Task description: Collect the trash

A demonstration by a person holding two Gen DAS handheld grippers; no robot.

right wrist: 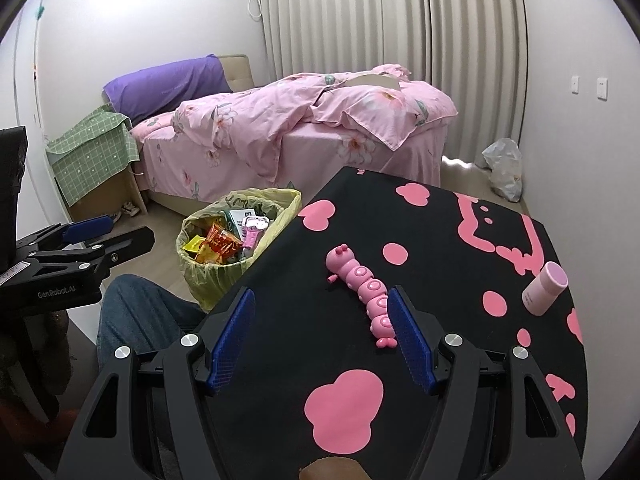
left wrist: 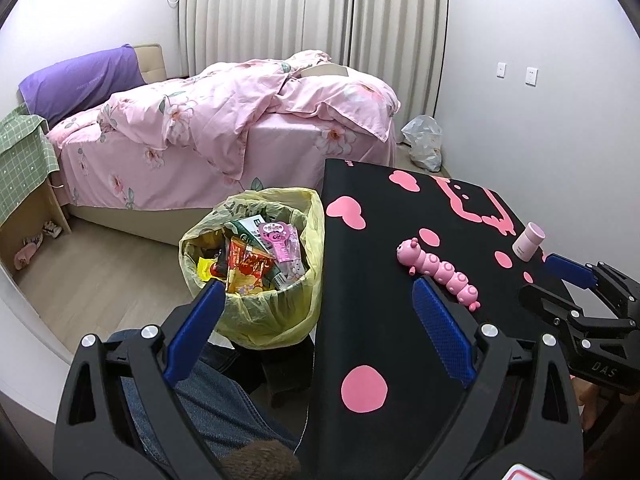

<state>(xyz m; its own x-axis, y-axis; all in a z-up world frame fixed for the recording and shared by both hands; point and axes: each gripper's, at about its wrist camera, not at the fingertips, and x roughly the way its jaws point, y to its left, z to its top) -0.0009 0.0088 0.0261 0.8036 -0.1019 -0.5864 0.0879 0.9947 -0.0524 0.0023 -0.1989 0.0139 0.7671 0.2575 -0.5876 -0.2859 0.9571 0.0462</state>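
A bin lined with a yellow bag (left wrist: 256,312) (right wrist: 200,276) stands on the floor left of the black table (left wrist: 380,320) (right wrist: 288,280), filled with snack wrappers (left wrist: 248,264) (right wrist: 220,244). My left gripper (left wrist: 320,292) is open and empty, straddling the table's left edge with the bin just beyond its left finger. My right gripper (right wrist: 320,300) is open over the table with nothing between its pads. A pink caterpillar toy (left wrist: 440,272) (right wrist: 360,280) lies by the right finger. A pink bottle (left wrist: 528,240) (right wrist: 546,288) stands further right.
A bed with pink bedding (left wrist: 240,120) (right wrist: 300,128) fills the back. A white plastic bag (left wrist: 424,140) (right wrist: 504,168) sits on the floor by the wall. A cabinet under green cloth (left wrist: 24,152) (right wrist: 92,148) is at the left. A person's jeans-clad leg (left wrist: 216,400) (right wrist: 136,312) is near the bin.
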